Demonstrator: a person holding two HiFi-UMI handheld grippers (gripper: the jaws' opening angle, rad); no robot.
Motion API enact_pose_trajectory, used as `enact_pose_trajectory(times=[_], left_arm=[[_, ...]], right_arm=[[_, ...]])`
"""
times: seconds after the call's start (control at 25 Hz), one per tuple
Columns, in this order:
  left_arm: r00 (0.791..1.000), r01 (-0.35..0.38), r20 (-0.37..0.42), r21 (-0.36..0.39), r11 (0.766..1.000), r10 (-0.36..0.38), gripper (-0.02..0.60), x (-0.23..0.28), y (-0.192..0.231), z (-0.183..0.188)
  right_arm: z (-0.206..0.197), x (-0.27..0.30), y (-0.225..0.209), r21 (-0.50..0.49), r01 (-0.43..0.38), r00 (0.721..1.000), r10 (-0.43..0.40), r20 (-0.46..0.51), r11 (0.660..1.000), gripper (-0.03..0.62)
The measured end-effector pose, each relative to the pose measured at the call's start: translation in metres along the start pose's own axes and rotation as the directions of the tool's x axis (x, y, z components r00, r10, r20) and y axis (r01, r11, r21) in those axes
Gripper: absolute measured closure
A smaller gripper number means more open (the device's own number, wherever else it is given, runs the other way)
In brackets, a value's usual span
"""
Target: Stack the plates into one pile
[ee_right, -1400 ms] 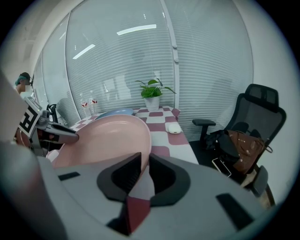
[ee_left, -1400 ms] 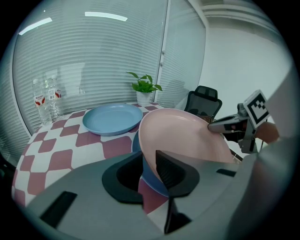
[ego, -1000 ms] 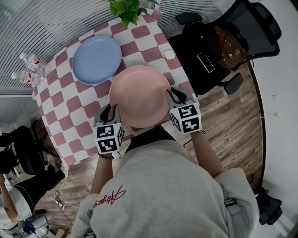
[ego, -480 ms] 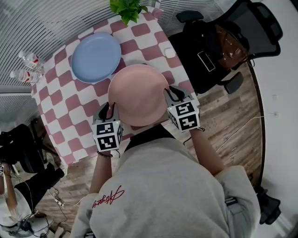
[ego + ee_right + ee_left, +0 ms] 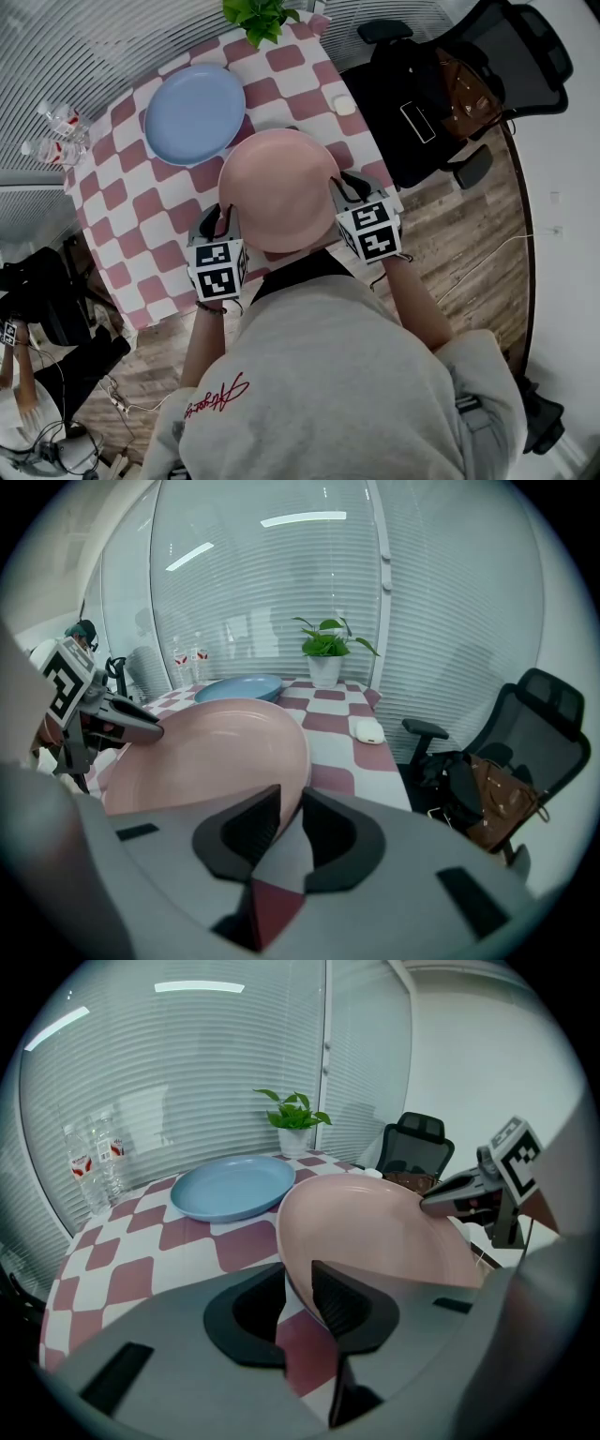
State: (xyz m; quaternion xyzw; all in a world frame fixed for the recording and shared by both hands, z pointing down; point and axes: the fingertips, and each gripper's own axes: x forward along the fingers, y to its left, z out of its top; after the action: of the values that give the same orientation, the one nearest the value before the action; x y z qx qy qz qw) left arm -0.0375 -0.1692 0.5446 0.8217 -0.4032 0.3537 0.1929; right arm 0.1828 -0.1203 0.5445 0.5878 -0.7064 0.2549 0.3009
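Observation:
A pink plate [image 5: 279, 190] hangs above the near part of the checkered table [image 5: 122, 225], held by its rim on both sides. My left gripper [image 5: 222, 223] is shut on its left rim, and in the left gripper view the pink plate [image 5: 375, 1232] edge sits pinched between the pads. My right gripper [image 5: 345, 192] is shut on the right rim; the pink plate [image 5: 206, 757] fills the left of the right gripper view. A blue plate [image 5: 194, 114] lies flat on the table farther back; the blue plate [image 5: 232, 1187] [image 5: 237, 688] shows in both gripper views.
A potted plant [image 5: 260, 17] stands at the table's far edge. Two water bottles [image 5: 54, 136] stand at the far left. A small white object [image 5: 344, 100] lies near the right edge. A black office chair [image 5: 450, 89] with a bag sits right of the table.
The pink plate and both grippers have drifted slightly away from the person, toward the blue plate. Both grips are unchanged.

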Motion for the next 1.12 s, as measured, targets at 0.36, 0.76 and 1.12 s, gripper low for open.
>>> enact_pose_trajectory(times=[0.36,0.76,1.12], left_arm=[[1.000,0.004,-0.025,-0.005,1.000,-0.004,0.482,0.0044,0.0002,-0.0047],[1.000,-0.015,-0.027,-0.004,1.000,0.014,0.482,0.0072,0.0011,-0.0055],[0.999,0.032,0.026,-0.042,0.999,-0.030,0.480,0.0079,0.0006,-0.0041]], right_arm=[[0.0007,0.0039,0.0001,-0.015,-0.008,1.000,0.008,-0.019,1.000,0.522],[-0.0008,0.0073,-0.0012,-0.043,-0.022,1.000,0.021,-0.023,0.999,0.516],[0.0015,0.0077,-0.0003,-0.061,-0.075,0.997,0.076,0.013,0.995,0.506]])
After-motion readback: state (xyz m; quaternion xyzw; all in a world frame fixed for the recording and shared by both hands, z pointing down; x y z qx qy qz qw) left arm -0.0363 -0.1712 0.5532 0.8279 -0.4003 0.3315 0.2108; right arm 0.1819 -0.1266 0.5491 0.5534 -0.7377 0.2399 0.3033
